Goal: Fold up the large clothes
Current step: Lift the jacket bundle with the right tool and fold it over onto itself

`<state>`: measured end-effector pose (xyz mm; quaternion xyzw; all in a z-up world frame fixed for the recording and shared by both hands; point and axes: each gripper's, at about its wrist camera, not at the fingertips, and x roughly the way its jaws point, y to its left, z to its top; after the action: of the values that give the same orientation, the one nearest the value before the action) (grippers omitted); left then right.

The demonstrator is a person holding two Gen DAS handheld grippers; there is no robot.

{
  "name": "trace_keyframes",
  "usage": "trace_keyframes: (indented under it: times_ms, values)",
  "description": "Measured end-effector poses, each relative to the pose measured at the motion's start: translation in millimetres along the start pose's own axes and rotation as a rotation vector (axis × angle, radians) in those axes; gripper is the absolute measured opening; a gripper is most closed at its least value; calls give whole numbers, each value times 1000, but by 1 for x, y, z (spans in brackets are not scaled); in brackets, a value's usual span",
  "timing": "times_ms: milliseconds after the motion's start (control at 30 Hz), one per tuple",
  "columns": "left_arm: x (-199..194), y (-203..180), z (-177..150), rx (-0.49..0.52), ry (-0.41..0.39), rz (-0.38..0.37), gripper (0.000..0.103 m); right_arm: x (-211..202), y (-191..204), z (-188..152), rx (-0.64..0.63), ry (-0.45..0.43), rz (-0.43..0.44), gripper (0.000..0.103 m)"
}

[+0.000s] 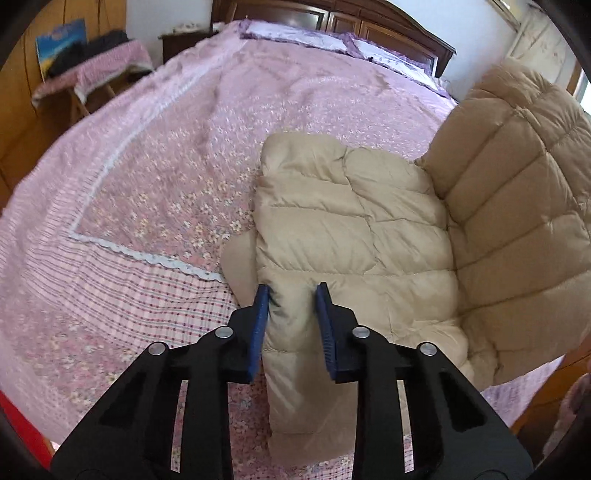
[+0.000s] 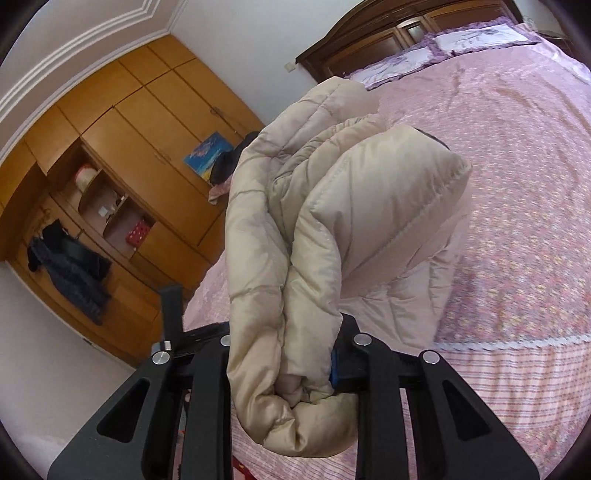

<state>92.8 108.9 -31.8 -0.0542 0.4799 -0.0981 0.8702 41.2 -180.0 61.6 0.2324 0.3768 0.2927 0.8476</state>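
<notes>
Jaws on both grippers are clamped on the jacket. The left gripper [image 1: 291, 295] pinches a puffed fold at the jacket's [image 1: 354, 229] near edge, its blue pads [image 1: 259, 325] pressing the padding from both sides. The right gripper [image 2: 284, 354] grips a thick bunch of several layers, which hides most of its fingers.

Progress, as judged: partway. In the left view the jacket lies half on the bed [image 1: 147, 177], near its foot, with one quilted panel raised at the right. That raised portion has not been laid down, and no compact, squared bundle is formed. Remaining work: lay the lifted part over the flat part, align the edges, and smooth.

Clearance: the bed surface left of the jacket and toward the pillows [image 1: 295, 35] is open and wide. The bed's foot edge lies close below the grippers. The wardrobe [image 2: 122, 155] stands well apart beyond the bed's side.
</notes>
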Motion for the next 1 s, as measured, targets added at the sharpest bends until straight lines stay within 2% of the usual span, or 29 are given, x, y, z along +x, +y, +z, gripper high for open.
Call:
trace_keyframes:
  times_ms: [300,533,733,933,967,1000]
  values:
    - [3,0,-4,35,-3,-18,25,73,42,0,-34,119,-13,25]
    - [-12,22,-4,2,-32,-23,25,135,49,-21,-18,247,-54,26]
    - [-17,45,-7,-34,-42,12,25,177,48,-40,-41,326,-80,26]
    - [-17,69,-13,-90,-33,45,25,184,47,-46,-61,328,-81,27]
    - [-20,72,-14,-94,-36,50,25,181,48,-44,-65,322,-77,29]
    - [-22,73,-14,-94,-40,53,25,176,51,-44,-74,312,-64,37]
